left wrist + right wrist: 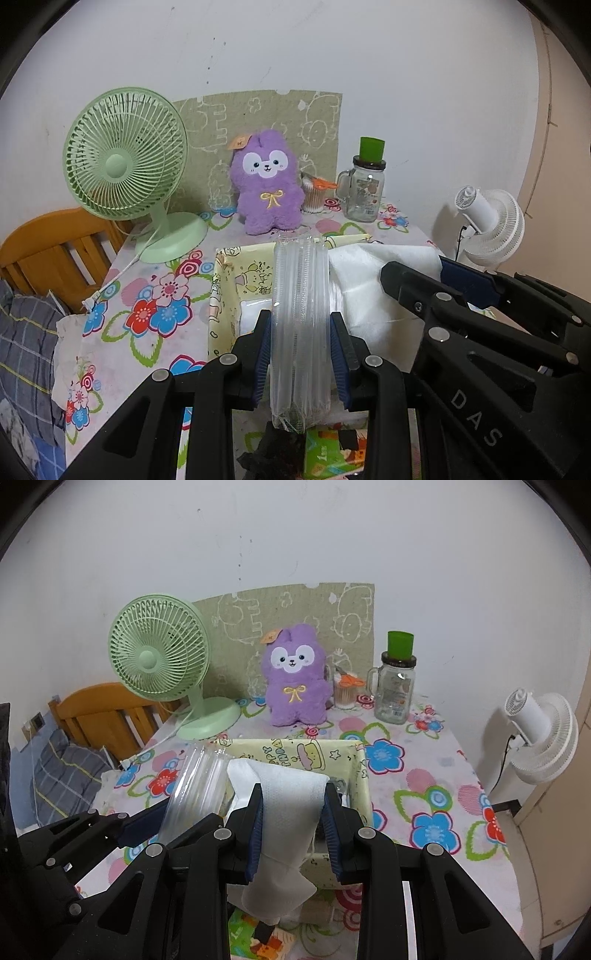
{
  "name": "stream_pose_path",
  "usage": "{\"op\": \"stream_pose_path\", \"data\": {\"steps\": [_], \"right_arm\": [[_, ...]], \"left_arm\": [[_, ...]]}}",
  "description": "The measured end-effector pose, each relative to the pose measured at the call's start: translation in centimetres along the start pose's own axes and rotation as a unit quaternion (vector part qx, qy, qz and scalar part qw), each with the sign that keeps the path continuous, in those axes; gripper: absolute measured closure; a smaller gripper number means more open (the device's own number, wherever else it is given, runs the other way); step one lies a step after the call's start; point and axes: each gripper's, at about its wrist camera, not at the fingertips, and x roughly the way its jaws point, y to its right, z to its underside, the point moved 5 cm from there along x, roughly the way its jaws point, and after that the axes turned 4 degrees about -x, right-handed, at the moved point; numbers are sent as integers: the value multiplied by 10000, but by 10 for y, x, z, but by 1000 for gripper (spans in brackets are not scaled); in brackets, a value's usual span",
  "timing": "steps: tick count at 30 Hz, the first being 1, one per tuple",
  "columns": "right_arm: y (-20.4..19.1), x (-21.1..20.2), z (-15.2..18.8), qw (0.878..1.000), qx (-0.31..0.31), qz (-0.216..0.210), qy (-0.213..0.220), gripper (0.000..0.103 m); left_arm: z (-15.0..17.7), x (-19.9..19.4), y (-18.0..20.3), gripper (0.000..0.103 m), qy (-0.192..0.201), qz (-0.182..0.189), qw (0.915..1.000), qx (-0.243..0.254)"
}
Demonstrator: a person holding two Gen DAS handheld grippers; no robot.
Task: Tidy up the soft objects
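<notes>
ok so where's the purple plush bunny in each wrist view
Left wrist view: the purple plush bunny stands centre, slightly left, on the table against the back wall.
Right wrist view: the same bunny sits dead centre, beyond the yellow box.
Shared landmark: the green fan stands to its left in both.

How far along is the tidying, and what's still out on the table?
Done: some items already lie in the yellow box, though which is unclear. In hand: the left tongs grip a clear plastic bag and the right tongs grip a white cloth, both held over the box and not yet dropped. Left: the purple plush toy stands on the table behind the box.
</notes>
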Motion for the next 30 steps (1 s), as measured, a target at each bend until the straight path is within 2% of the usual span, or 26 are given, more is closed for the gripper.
{"op": "stream_pose_path", "data": {"steps": [14,20,27,29,30], "right_arm": [[5,39,-8,9999,48,-6,-148,71],[8,51,-8,9997,94,17,-222,71],[8,69,-9,9995,39,50,-322,71],[7,73,-8,9994,14,49,-342,70],[6,76,-8,9994,-8,53,-355,70]], "left_arm": [[-10,38,-14,72,-173,-4,9998,-136],[-7,58,-21,71,-363,-20,9991,-208],[-1,81,-27,59,-639,-9,9973,-362],[1,83,-30,47,-647,-44,9971,-408],[1,83,-33,47,-633,-101,9969,-445]]}}
